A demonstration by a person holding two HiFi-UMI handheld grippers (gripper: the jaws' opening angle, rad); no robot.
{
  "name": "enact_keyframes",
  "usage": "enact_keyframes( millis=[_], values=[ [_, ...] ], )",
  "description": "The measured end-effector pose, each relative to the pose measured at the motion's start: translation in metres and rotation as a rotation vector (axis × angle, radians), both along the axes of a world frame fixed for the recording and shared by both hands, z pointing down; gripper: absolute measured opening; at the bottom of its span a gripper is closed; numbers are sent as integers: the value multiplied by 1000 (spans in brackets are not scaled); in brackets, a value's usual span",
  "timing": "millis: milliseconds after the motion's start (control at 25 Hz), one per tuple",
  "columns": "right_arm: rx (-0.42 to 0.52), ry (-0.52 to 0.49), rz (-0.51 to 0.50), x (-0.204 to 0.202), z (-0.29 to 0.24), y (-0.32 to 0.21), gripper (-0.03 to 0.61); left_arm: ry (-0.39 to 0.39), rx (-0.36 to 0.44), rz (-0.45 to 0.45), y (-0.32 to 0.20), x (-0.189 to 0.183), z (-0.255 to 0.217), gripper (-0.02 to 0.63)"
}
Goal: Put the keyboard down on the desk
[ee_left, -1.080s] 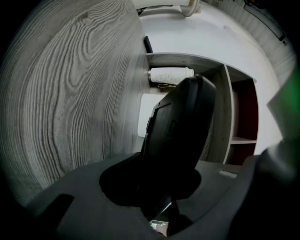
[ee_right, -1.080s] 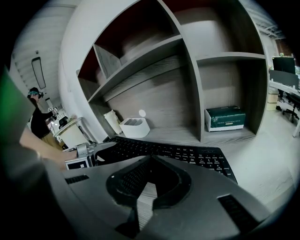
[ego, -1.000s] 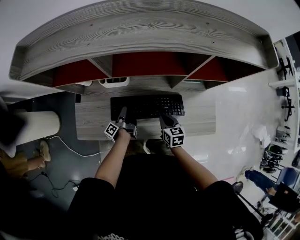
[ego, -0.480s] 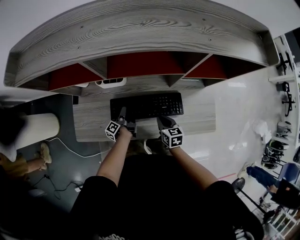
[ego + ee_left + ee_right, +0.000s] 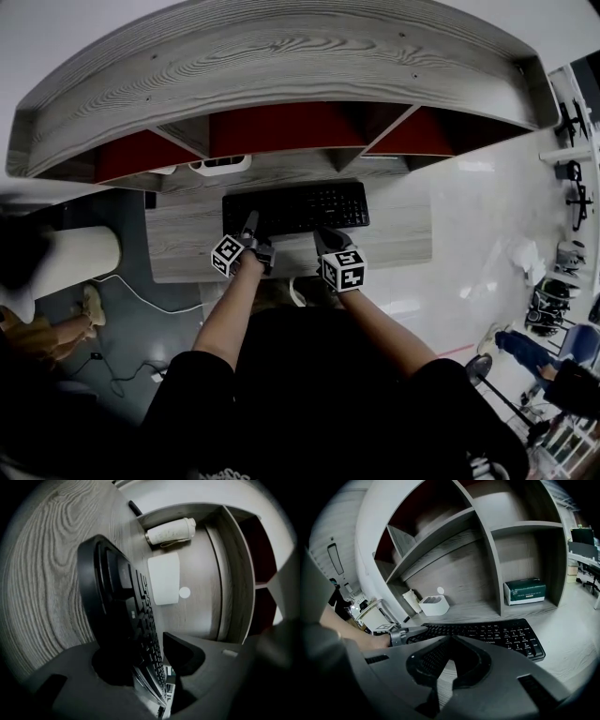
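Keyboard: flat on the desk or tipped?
Flat. In the right gripper view the keyboard lies level on the desk, front edge down on the wood; the head view agrees.

I wear a black top whose short left sleeve and right sleeve stop near my elbows, leaving my left forearm and right forearm bare to the wrists.

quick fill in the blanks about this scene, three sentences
1. The keyboard lies flat on the ___.
2. The box in the shelf compartment is ___.
3. The right tongs stand ___, holding nothing.
Missing words: desk; green; shut.
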State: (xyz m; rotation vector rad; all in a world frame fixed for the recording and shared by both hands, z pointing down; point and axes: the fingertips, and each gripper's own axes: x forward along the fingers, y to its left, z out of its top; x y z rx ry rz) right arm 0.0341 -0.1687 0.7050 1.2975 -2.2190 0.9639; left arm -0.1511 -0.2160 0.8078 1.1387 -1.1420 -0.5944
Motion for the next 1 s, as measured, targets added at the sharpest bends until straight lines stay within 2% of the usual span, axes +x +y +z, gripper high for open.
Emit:
enact_keyframes(
  millis=[120, 280, 440, 600, 760, 1000],
  values=[
    [5, -9, 4, 0, -4, -5, 14, -3, -29, 66, 4, 7, 4, 204],
    [0, -14, 1, 0, -4, -4, 14, -1, -68, 103, 12, 12, 8, 221],
    [4, -29, 22, 7, -3, -8, 14, -49, -75, 155, 17, 17, 6, 233],
    [18, -36, 49, 20, -7, -15, 14, -98, -87, 248, 19, 23, 5, 249],
    [55, -30, 27, 24, -13, -16, 14, -109, -95, 315, 24, 28, 5, 259],
    [44, 7, -11, 25, -8, -2, 14, -170, -90, 442, 36, 36, 4, 270]
  ],
)
